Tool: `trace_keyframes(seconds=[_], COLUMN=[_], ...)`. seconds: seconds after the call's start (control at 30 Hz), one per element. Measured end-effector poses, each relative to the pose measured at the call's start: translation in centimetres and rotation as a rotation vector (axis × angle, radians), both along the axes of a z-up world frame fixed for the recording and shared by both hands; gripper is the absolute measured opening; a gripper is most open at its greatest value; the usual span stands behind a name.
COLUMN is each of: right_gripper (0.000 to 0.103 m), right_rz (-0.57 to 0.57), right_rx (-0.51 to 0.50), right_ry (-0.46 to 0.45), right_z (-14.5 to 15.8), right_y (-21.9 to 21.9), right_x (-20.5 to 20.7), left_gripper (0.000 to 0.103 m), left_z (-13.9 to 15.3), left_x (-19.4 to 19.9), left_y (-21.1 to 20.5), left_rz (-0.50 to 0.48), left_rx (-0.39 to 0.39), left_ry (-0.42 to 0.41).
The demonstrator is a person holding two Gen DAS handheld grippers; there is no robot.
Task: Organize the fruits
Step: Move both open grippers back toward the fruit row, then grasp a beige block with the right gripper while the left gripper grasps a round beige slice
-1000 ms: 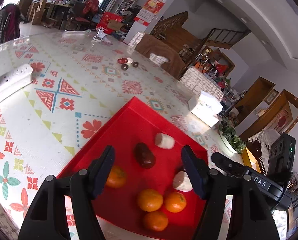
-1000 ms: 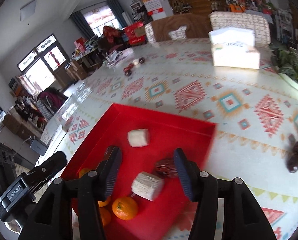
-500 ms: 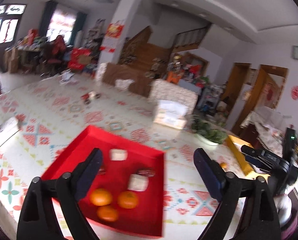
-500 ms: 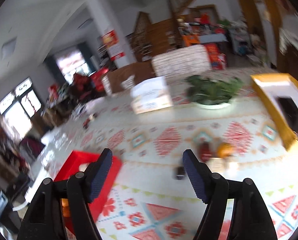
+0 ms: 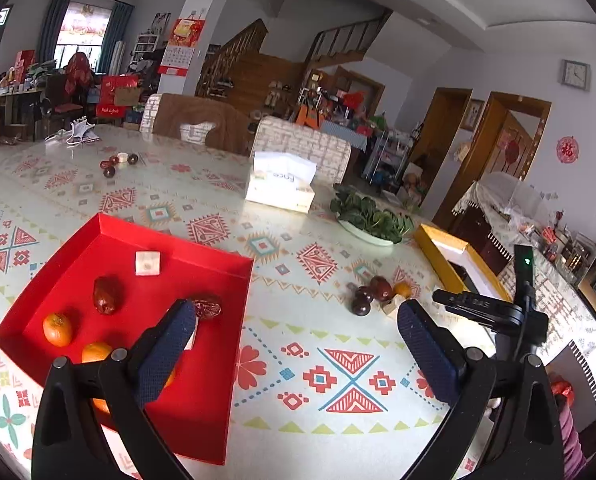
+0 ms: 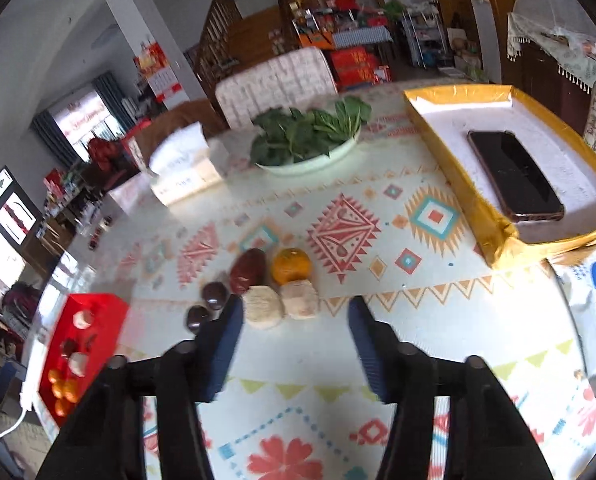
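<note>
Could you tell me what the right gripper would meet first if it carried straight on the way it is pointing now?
Probably the two pale cut pieces just beyond the right gripper, at the near edge of the loose fruit cluster, though depth is uncertain. Nothing sits between its closing fingers.

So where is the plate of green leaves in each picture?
Left wrist view: the plate of green leaves sits right of centre, beyond the red tray.
Right wrist view: the plate of green leaves is near the top centre.
Shared landmark: the yellow box beside it.
</note>
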State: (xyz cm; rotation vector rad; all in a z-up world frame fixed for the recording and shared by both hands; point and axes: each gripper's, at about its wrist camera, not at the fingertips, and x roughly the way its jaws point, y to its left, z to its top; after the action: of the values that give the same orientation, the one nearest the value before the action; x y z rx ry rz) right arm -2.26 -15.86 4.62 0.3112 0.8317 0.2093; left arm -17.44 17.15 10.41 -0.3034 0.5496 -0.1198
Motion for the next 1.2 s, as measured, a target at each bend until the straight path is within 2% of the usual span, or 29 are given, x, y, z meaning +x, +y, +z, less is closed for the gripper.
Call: trace_keyframes(seconds=[0.07, 0.27, 0.37, 0.4, 0.47, 0.57, 0.6, 0.67, 0.73, 0.77, 0.97, 1.07, 1.1, 1.13, 1.2], right_gripper=[0.045, 0.045, 0.032, 0.031, 0.031, 0.031, 0.031, 0.035, 0.051, 0.052, 0.052, 0.052, 0.048, 0.036, 0.036], right_rz=[0.009, 0.026, 0.087, 0.131, 0.191, 0.201, 0.187, 0.187, 0.208, 0.212, 0.242, 0.233, 0.239, 0.244, 0.254], right_rx=[0.009, 0.049, 0.148, 0.205, 0.223, 0.143, 0.087, 0.02, 0.006, -0.006, -0.107, -0.118, -0.105, -0.1, -0.095], right_ry=[0.019, 0.09, 0.127, 0.141, 0.129, 0.088, 0.063, 0.04, 0.04, 0.037, 0.032, 0.031, 0.035, 0.032, 0.024], right_z=[-0.9, -3.9, -4.4, -4.4, -3.7, -2.6, -2.2, -2.0, -2.2, -2.3, -3.4, -3.9, -4.0, -4.0, -3.9], right_y=[0.2, 1.3, 1.4, 1.5, 2.0, 2.3, 2.5, 3.1, 3.7, 4.0, 6.4, 6.7, 6.7, 6.7, 6.7], right_x=[1.0, 3.8, 3.7, 3.1, 1.6, -0.4, -1.1, -1.5, -1.5, -1.3, -0.5, 0.0, 0.1, 0.1, -0.1], left_gripper=[0.101, 0.101, 0.101, 0.101, 0.101, 0.101, 0.101, 0.101, 0.101, 0.101, 0.101, 0.101, 0.101, 0.101, 0.101], left_z=[-0.3, -1.2, -1.3, -1.4, -1.5, -1.9, -2.1, -2.3, -2.2, -2.1, -2.3, -2.4, -2.3, -2.3, -2.4], left_x=[0.3, 1.1, 1.2, 1.4, 1.4, 1.7, 1.8, 1.9, 1.8, 1.8, 2.1, 2.4, 2.6, 2.7, 3.3], left_y=[-0.2, -0.9, -1.0, -1.0, -1.0, -1.0, -1.1, -1.3, -1.4, -1.4, -1.4, -1.6, -1.8, -2.0, -2.8], left_rz=[0.002, -0.013, -0.017, -0.018, -0.02, -0.023, -0.033, -0.044, -0.046, -0.043, -0.031, -0.036, -0.041, -0.045, -0.059], left_rx=[0.003, 0.013, 0.015, 0.012, 0.004, -0.01, -0.022, -0.024, -0.018, -0.016, -0.015, -0.005, 0.004, 0.011, 0.035], left_ry=[0.011, 0.04, 0.044, 0.047, 0.048, 0.059, 0.068, 0.077, 0.076, 0.073, 0.078, 0.086, 0.088, 0.09, 0.095])
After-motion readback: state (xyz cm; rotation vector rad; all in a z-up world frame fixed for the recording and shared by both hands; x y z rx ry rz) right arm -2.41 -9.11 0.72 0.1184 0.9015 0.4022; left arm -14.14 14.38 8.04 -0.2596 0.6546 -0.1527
